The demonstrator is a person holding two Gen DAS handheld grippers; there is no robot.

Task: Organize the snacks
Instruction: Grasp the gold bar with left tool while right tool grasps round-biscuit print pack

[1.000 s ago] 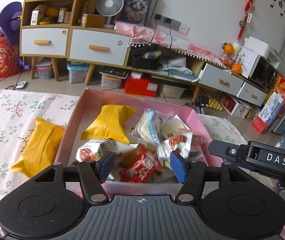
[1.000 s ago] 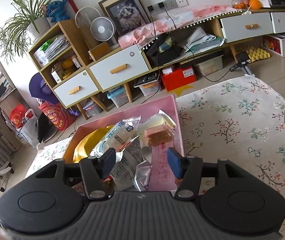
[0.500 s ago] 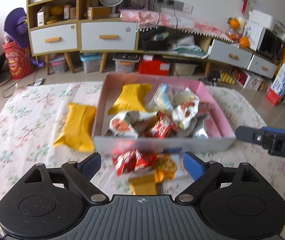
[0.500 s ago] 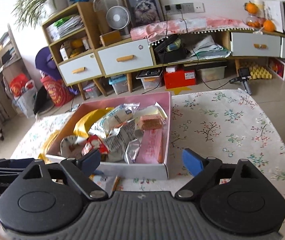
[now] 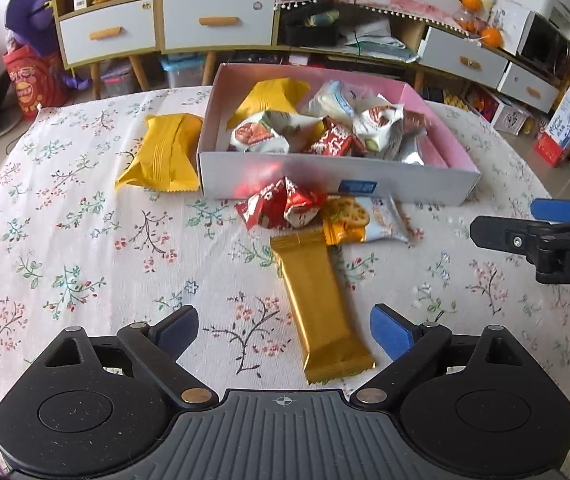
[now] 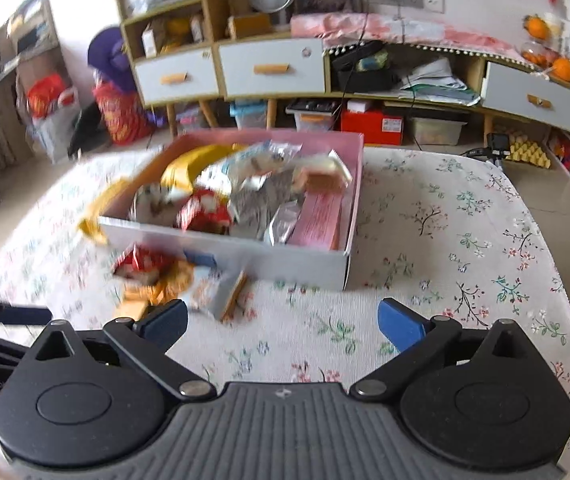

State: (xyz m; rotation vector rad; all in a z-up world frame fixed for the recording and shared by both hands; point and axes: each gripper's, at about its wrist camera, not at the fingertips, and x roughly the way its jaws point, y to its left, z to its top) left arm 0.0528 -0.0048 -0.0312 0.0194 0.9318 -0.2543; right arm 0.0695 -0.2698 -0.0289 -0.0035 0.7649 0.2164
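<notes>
**Both grippers empty, loose snacks wait before the box**

The left gripper [image 5: 284,330] hangs with fingers wide apart over the gold bar wrapper [image 5: 321,304] at lower centre, probably to grasp it. The right gripper [image 6: 283,322] is also spread, holding nothing. The pink box [image 5: 337,182] of snacks stands at upper centre, with a red packet [image 5: 277,206] just before its wall.

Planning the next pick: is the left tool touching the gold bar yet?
Apart. In the left wrist view the gold bar lies flat between the open left tool fingers, with tablecloth visible on both sides.
</notes>
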